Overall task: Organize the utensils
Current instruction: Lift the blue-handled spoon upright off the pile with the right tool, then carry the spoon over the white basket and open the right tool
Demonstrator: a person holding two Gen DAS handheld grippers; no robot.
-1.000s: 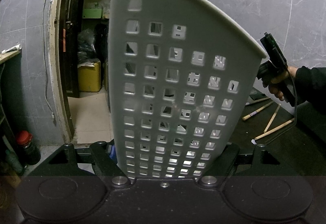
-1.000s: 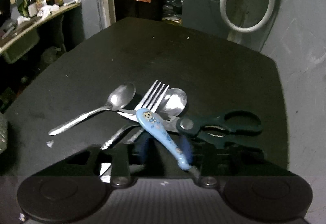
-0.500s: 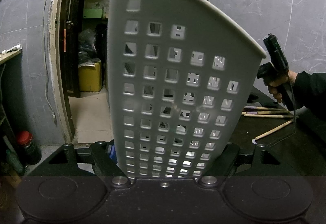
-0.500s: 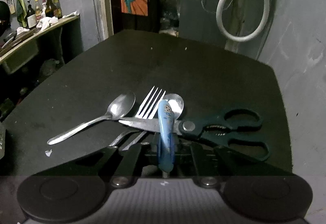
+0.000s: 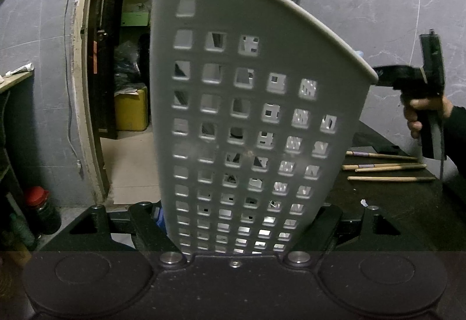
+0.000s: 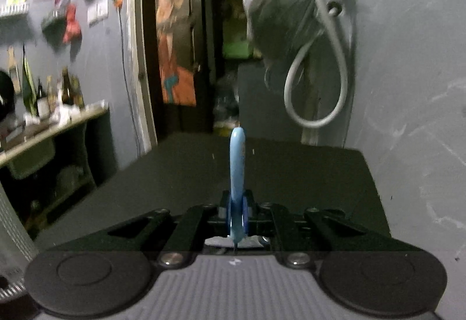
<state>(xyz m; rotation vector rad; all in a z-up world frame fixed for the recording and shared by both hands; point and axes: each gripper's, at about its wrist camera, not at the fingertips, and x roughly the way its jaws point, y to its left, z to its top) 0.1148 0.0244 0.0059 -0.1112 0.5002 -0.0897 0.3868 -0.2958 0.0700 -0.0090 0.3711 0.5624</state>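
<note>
The left gripper's (image 5: 234, 235) fingers (image 5: 151, 229) are clenched on the foot of a white basket (image 5: 241, 116), one finger on each side of it. The basket fills the middle of the left wrist view: a tall plastic holder with rows of square holes and a rounded rim that slopes down toward the right. It stands nearly upright and reaches almost to the top of the picture.

The right gripper's (image 6: 237, 216) fingers (image 6: 247, 218) have just been closing and now grasp a blue utensil (image 6: 237, 162) between them. Its light blue handle rises straight up out of the fingers, above the dark counter (image 6: 291, 174), and its lower tip shows just under the pads. What kind of utensil it is cannot be told from here. That view is blurred.

In the left wrist view the same gripper appears at the far right, held up in a hand (image 5: 422, 113) with a dark sleeve, just beside the basket's rim. Below it, several wooden chopsticks (image 5: 387, 167) lie on the counter, roughly parallel and well apart from the basket's foot.
</note>
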